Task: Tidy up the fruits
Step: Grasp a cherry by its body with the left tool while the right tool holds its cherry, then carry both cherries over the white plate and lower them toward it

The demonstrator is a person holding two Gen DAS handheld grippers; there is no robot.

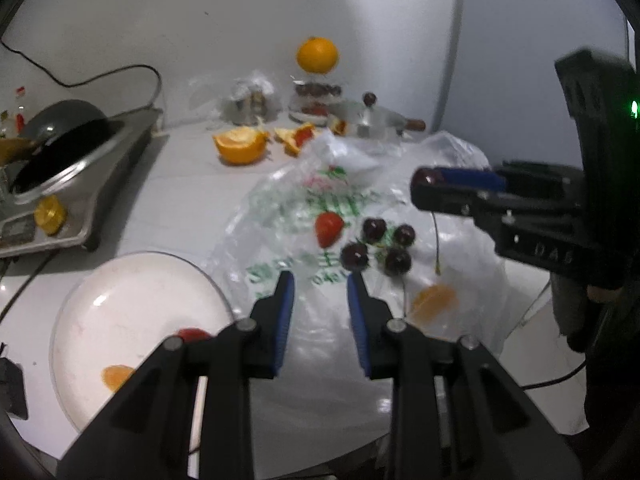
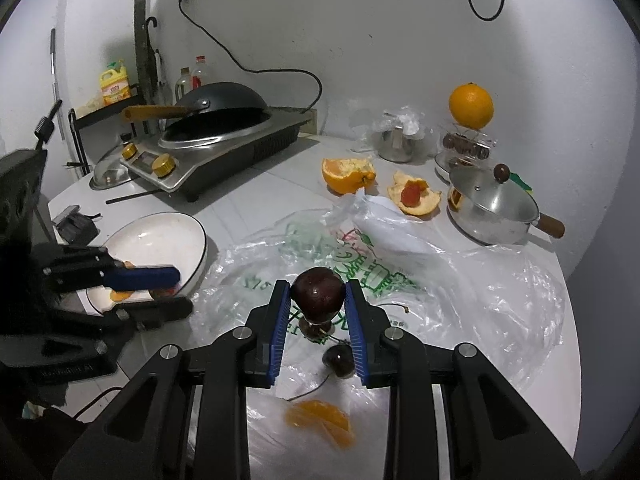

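My right gripper (image 2: 317,286) is shut on a dark cherry (image 2: 318,294) and holds it just above the printed plastic bag (image 2: 460,292). The left wrist view shows that gripper (image 1: 418,188) from the side, a stem hanging below it. My left gripper (image 1: 320,282) has its jaws a narrow gap apart with nothing between them, close in front of several cherries (image 1: 374,230) and a strawberry (image 1: 329,229) on the bag. The white plate (image 1: 132,308) to its left holds a strawberry (image 1: 192,334) and an orange segment (image 1: 116,376). Another segment (image 2: 320,420) lies on the bag.
An induction cooker with a wok (image 2: 216,148) stands at the back left. A lidded steel pot (image 2: 490,208), orange peel halves (image 2: 348,174) and a whole orange (image 2: 471,106) on a jar are at the back. The counter's rounded edge runs along the right.
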